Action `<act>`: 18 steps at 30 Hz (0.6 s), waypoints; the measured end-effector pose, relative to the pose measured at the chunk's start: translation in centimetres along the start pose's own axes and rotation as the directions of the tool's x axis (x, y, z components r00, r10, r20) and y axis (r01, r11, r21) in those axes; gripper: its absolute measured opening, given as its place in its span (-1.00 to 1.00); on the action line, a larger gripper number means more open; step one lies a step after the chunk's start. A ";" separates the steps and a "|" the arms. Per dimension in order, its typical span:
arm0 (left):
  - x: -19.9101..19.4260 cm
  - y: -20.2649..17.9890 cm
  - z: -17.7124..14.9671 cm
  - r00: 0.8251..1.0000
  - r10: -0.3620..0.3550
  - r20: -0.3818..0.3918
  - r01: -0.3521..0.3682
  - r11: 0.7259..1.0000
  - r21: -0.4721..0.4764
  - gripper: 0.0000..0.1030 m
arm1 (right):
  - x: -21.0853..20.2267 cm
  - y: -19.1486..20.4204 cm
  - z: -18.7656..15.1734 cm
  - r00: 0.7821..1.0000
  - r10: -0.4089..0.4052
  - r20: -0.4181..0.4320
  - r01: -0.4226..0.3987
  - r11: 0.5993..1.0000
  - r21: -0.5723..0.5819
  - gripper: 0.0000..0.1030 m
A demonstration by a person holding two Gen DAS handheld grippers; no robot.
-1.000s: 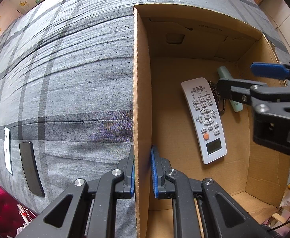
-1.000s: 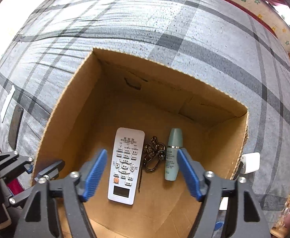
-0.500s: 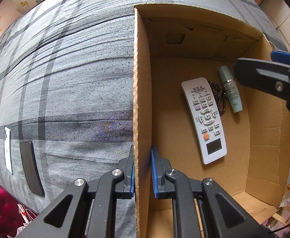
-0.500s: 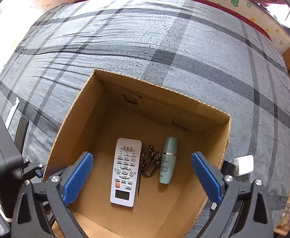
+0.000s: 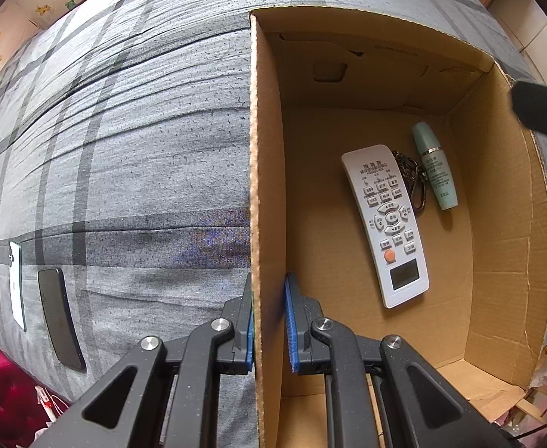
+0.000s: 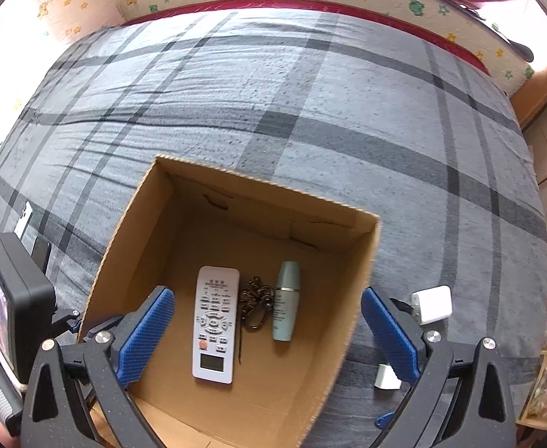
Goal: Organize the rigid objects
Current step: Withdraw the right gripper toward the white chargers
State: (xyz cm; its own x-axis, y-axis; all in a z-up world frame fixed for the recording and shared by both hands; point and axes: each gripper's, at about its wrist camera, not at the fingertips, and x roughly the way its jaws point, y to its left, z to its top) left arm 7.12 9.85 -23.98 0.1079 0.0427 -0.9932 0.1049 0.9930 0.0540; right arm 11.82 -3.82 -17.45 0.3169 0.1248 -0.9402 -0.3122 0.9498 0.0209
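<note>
**A:** Box [image 6: 352, 300] is sitting on the plaid bedcover [image 6: 311, 112]. Left gripper [image 5: 269, 321] is clamping its side wall, pads pressed on the cardboard from both sides. Right gripper [image 6: 268, 330] is hanging above the open top, jaws having just been opening, now spread wide with nothing between them.

**B:** Contents?

**A:** Three things are lying on the floor of the box: white remote [image 6: 215, 323], metal keychain [image 6: 255, 304] just beside it, teal bottle [image 6: 286, 300] on the far side of the keychain.

**B:** What's left outside?

**A:** White charger [image 6: 432, 304] and a smaller white piece [image 6: 385, 377] are lying on the cover by the box's right wall. Black phone [image 5: 60, 330] and white phone [image 5: 16, 285] are sitting well apart, on the left side.

**B:** Risks?

**A:** Bed is soft, so the box is depending on that left clamp; letting go early could be tipping it. Bottle is round and could be rolling if the box gets jolted. Charger is lying close to the wall, so a wide jaw coming down could be catching the cardboard edge.
</note>
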 end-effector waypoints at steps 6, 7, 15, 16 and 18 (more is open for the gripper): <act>0.0 -0.1 0.0 1.000 0.003 -0.003 -0.003 1.000 0.000 -0.74 | -1.3 -2.7 -0.1 1.000 -0.024 0.007 0.024 0.999 0.041 0.98; 0.0 -0.1 0.1 1.000 0.004 -0.004 -0.004 1.000 -0.001 -0.74 | -1.5 -3.3 -0.1 1.000 -0.029 0.007 0.029 0.998 0.047 0.98; 0.0 0.0 0.1 1.000 0.004 -0.004 -0.004 1.000 -0.008 -0.74 | -2.1 -8.3 -0.2 0.998 -0.067 -0.006 0.067 0.991 0.112 0.98; 0.0 0.0 0.1 1.000 0.004 -0.004 -0.004 1.000 -0.009 -0.74 | -2.0 -8.8 -0.2 0.997 -0.073 -0.008 0.073 0.990 0.117 0.98; 0.0 0.0 0.0 1.000 0.005 -0.003 -0.005 1.000 -0.009 -0.74 | -1.9 -10.0 -0.3 0.996 -0.090 -0.016 0.091 0.988 0.127 0.98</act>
State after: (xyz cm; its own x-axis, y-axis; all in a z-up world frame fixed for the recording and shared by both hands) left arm 7.16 9.85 -24.00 0.1056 0.0477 -0.9933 0.0952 0.9938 0.0578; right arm 14.09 -13.68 -16.02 0.3293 0.0347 -0.9436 -0.1660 0.9859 -0.0217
